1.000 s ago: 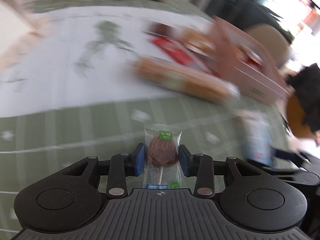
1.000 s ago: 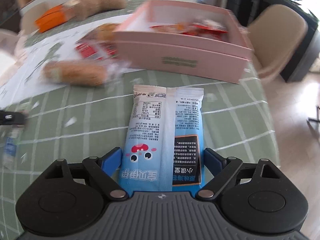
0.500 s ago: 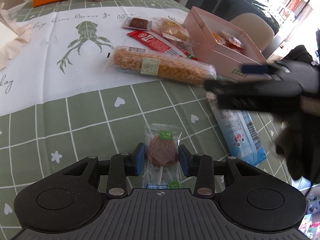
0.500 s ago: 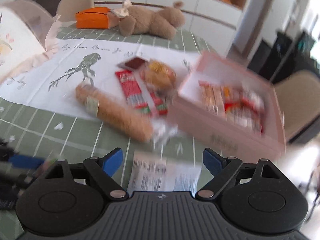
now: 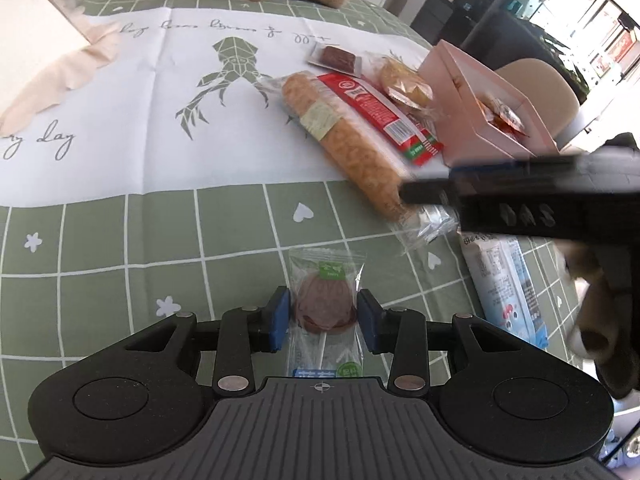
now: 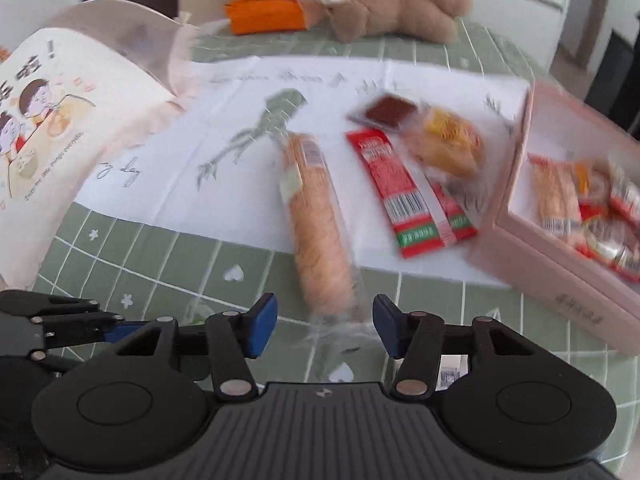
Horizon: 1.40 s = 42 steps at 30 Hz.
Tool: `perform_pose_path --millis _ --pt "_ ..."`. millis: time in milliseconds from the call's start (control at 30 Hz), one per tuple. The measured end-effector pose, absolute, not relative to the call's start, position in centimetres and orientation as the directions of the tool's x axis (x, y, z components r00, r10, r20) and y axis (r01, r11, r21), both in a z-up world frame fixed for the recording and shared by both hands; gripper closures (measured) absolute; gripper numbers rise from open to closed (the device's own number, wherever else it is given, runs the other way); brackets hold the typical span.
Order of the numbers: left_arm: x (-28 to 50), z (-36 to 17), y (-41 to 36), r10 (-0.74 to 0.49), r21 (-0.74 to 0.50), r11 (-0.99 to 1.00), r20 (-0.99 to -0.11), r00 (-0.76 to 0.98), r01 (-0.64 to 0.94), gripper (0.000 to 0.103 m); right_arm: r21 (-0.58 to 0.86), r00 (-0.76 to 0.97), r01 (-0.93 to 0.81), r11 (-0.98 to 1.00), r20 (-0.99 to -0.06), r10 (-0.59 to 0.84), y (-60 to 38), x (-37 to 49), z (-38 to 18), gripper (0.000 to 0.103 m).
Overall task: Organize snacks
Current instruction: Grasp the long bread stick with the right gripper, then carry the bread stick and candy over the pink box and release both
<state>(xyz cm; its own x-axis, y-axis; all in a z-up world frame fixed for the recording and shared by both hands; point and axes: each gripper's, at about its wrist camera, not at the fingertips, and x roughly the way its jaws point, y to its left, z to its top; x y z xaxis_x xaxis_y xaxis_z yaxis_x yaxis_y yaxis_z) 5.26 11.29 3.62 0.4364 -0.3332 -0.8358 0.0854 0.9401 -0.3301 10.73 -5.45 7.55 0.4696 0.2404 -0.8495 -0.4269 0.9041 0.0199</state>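
Note:
A brown lollipop point(image 5: 327, 300) in a clear wrapper sits between the blue pads of my left gripper point(image 5: 323, 316), which is shut on it above the green checked cloth. My right gripper point(image 6: 324, 320) hovers over the near end of a long wrapped bread stick point(image 6: 316, 232). Its jaws are closing, with the crinkled wrapper end between them and neither pad touching it. In the left wrist view it reaches in from the right, blurred. A blue snack packet point(image 5: 508, 284) lies flat on the cloth beneath it. The pink box point(image 6: 560, 276) at the right holds several snacks.
A red packet point(image 6: 396, 184), a yellow pastry point(image 6: 448, 144) and a small brown bar point(image 6: 390, 110) lie between bread stick and box. A white printed bag point(image 6: 48, 132) stands at the left. A teddy bear point(image 6: 400, 8) and an orange box point(image 6: 264, 10) lie at the far edge.
My right gripper has let go of the blue packet, risen and swung left over the bread stick, and its jaws have narrowed. My left gripper still holds the lollipop.

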Motion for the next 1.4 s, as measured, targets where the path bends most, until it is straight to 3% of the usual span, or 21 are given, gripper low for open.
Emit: perform_pose_path --millis 100,300,333,400,467,667,833,900,1000,1100,1233,1400 --pt "5.1 3.6 11.2 -0.323 -0.317 0.944 -0.837 0.441 0.090 0.061 -0.037 0.516 -0.434 0.900 -0.829 0.215 -3.5 11.9 7.4 0.049" --pt "4.5 3.5 11.7 -0.326 -0.322 0.943 -0.834 0.446 0.087 0.062 0.031 0.458 -0.339 0.940 -0.868 0.193 -0.9 17.8 4.8 0.046" --pt "4.4 3.5 11.7 -0.324 -0.317 0.944 -0.835 0.445 0.092 0.062 0.034 0.430 -0.336 0.941 -0.883 0.186 -0.7 18.1 4.2 0.047" --pt "4.3 3.6 11.4 -0.317 -0.303 0.947 -0.836 0.447 0.105 0.061 0.009 0.416 -0.341 0.940 -0.895 0.160 -0.8 17.6 3.9 0.065" --pt "4.5 3.5 11.2 -0.308 -0.290 0.951 -0.839 0.448 0.110 0.061 0.016 0.391 -0.338 0.941 -0.907 0.156 -1.8 16.7 4.1 0.072" --pt "5.0 3.6 9.3 -0.275 -0.225 0.961 -0.846 0.456 0.160 0.060 0.108 0.355 -0.270 0.957 -0.912 0.204 -7.7 12.0 6.2 0.075" --pt "4.9 3.4 7.6 -0.338 -0.252 0.936 -0.831 0.441 0.244 0.067 0.156 0.428 -0.170 0.973 -0.878 0.215 -13.4 7.6 9.1 0.076" --pt "4.8 3.4 7.5 -0.389 -0.310 0.919 -0.813 0.433 0.244 0.082 0.171 0.467 -0.122 0.978 -0.859 0.209 -15.9 6.2 10.4 0.076" --pt "5.4 5.5 6.6 -0.440 -0.363 0.898 -0.768 0.466 0.250 0.089 0.202 0.535 -0.067 0.977 -0.820 0.206 -19.3 4.2 12.9 0.076" --pt "7.0 10.2 4.7 -0.506 -0.402 0.862 -0.687 0.522 0.307 0.088 0.230 0.612 -0.027 0.973 -0.765 0.197 -22.8 2.9 16.4 0.076" --pt "9.6 15.2 2.3 -0.507 -0.344 0.861 -0.642 0.575 0.375 0.088 0.228 0.715 -0.020 0.974 -0.678 0.173 -26.7 2.4 21.6 0.076" --pt "8.9 12.8 1.3 -0.419 -0.185 0.879 -0.741 0.525 0.440 0.081 0.192 0.738 -0.033 0.981 -0.657 0.153 -28.9 3.1 22.2 0.076"
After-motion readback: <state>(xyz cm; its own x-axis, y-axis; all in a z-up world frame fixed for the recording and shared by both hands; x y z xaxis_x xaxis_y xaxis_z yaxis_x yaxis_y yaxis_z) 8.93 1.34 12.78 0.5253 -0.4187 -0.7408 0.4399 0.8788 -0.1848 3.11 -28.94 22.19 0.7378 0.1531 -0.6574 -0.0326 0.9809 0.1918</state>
